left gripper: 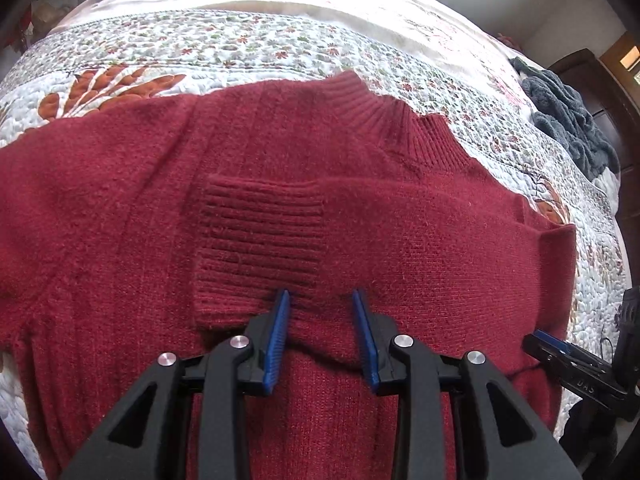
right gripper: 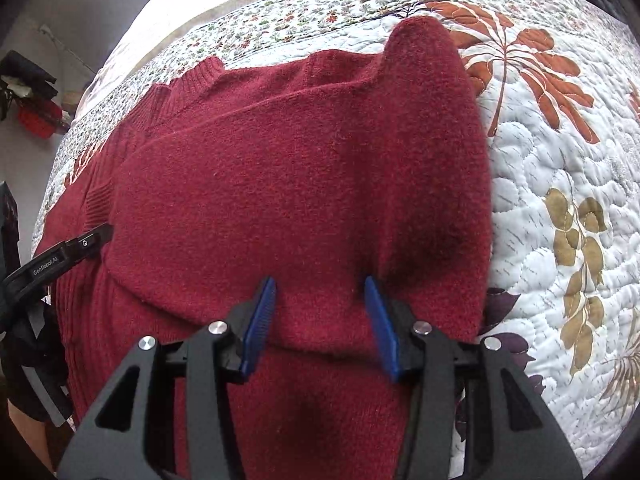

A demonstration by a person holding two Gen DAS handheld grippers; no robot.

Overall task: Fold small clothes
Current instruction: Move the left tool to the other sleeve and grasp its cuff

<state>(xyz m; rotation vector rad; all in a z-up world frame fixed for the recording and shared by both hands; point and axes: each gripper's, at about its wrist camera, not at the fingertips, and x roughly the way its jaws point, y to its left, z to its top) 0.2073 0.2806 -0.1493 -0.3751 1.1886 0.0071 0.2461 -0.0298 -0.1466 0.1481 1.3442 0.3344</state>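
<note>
Evidently the red knit sweater (left gripper: 280,208) lay spread on the quilted bed (left gripper: 200,44) so its sleeves could be crossed over the chest: the ribbed cuff (left gripper: 260,240) sat just ahead of the left hand-held gripper (left gripper: 322,300), the folded sleeve (right gripper: 432,160) ahead and to the right of the right hand-held gripper (right gripper: 320,288). Both hovered low over the body, angled forward and down, jaws parted and holding nothing, side by side, probably poised to take the lower part for the next fold. A grey blanket (left gripper: 568,120) lay far off right.
</note>
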